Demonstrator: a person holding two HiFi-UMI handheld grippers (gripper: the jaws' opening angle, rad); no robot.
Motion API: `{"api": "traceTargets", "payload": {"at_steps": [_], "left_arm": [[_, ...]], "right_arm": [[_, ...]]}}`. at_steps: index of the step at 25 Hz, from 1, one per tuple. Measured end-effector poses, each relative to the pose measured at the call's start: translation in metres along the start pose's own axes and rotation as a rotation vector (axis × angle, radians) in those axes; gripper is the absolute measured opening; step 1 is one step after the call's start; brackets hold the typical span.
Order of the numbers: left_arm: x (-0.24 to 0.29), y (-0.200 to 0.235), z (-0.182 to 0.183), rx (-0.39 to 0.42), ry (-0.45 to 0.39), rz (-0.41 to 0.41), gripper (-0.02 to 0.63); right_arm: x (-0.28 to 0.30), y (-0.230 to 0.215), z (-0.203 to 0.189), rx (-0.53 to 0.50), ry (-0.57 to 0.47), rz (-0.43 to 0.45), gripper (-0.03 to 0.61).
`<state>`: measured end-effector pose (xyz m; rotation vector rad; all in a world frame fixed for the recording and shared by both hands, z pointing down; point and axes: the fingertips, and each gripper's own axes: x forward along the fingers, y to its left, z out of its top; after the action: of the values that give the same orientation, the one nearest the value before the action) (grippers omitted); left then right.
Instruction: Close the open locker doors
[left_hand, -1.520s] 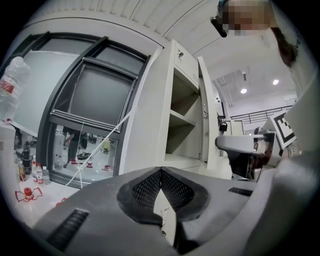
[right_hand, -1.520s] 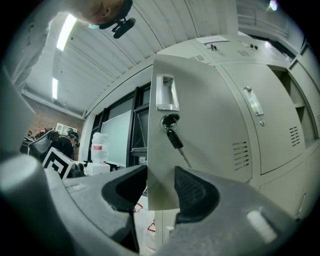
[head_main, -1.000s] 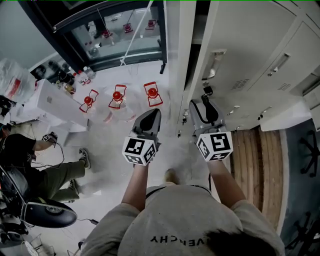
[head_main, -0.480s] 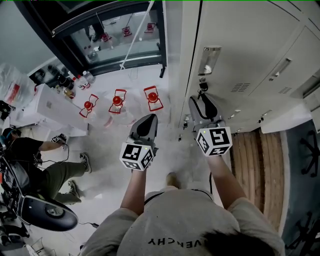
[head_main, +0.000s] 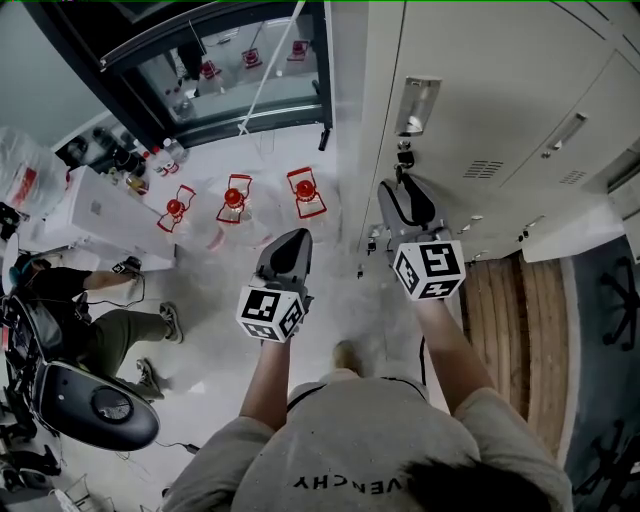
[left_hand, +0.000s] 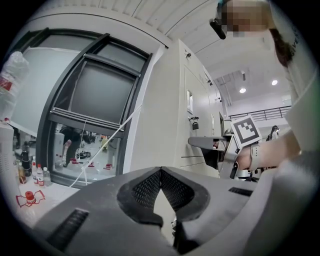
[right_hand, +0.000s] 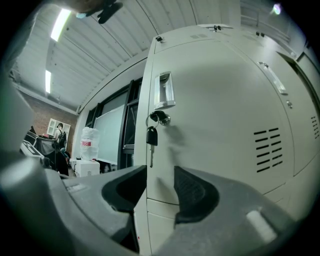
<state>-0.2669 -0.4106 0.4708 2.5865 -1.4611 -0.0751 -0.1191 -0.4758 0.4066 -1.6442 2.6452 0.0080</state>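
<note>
The cream metal locker door (right_hand: 220, 125) is seen flush, seemingly shut. The right gripper (right_hand: 160, 175) is spread empty, the left gripper (left_hand: 161, 174) pinched together

The right gripper (right_hand: 159, 189) faces a pale locker door (right_hand: 220, 110) that looks closed. Its jaws stand apart with nothing gripped; only the door's left edge shows through the gap. Above them a recessed handle (right_hand: 164, 90) sits over a lock (right_hand: 161, 118) from which a black-headed key (right_hand: 151, 137) hangs. Vent slots (right_hand: 266, 150) mark the door's right side. At left are a window (right_hand: 112, 132) and a white box (right_hand: 89, 167).
</note>
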Motion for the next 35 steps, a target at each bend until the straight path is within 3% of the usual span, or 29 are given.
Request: {"api": "traceTargets", "payload": {"at_steps": [14, 25, 35], "left_arm": [[-0.010, -0.004, -0.007, -0.006, 0.007, 0.018, -0.002], [-0.015, -0.031, -0.002, 0.015, 0.002, 0.035, -0.002], [-0.020, -0.086, 0.004, 0.027, -0.021, 0.088, -0.002]], "right_arm": [[-0.004, -0.003, -0.004, 0.021, 0.006, 0.011, 0.164], [-0.036, -0.013, -0.005, 0.037, 0.009, 0.052, 0.162], [-0.104, -0.052, 0.006, 0.016, 0.005, 0.079, 0.012]]}}
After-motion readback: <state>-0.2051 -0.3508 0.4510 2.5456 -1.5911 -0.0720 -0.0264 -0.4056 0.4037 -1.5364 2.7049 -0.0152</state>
